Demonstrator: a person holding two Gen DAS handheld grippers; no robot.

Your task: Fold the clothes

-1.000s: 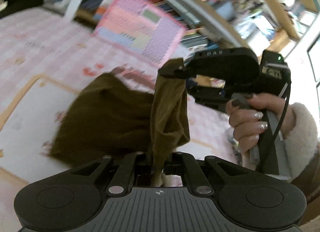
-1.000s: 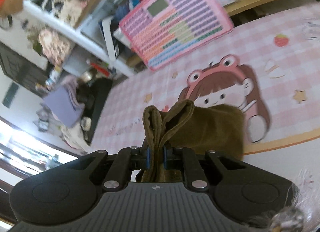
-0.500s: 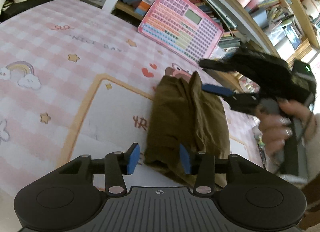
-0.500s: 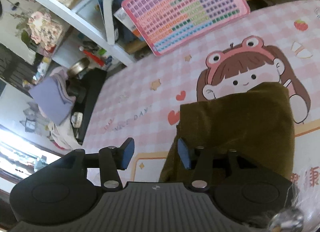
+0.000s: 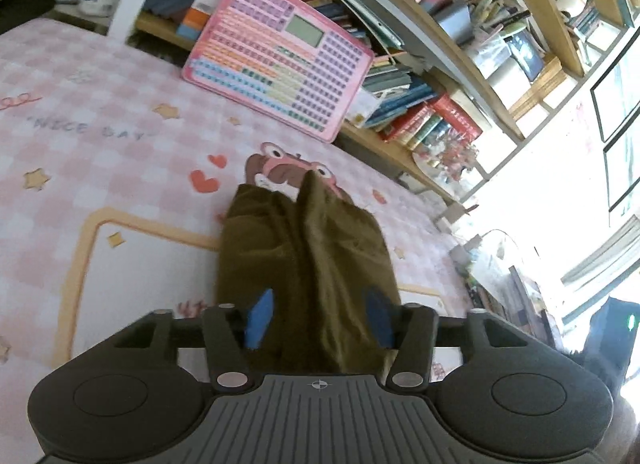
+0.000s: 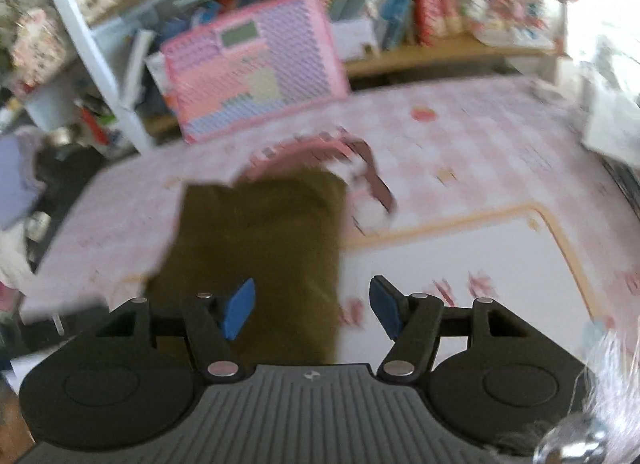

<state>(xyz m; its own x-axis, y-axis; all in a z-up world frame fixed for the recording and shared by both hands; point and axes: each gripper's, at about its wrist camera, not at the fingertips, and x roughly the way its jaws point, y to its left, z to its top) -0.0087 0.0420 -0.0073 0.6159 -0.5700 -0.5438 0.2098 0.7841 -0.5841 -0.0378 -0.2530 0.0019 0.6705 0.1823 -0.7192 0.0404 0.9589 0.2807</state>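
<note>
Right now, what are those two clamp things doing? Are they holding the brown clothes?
Left gripper: open, holding nothing; the folded brown garment lies between its spread fingers.
Right gripper: open, holding nothing, above the garment's near edge.

1. The whole right wrist view is motion-blurred; the pink checked cartoon mat [image 6: 460,152] shows only smeared prints.
2. The folded olive-brown fabric garment [image 5: 304,264] has its near end hidden behind the left gripper's body.
3. In the left view, the window area at right is overexposed.
</note>
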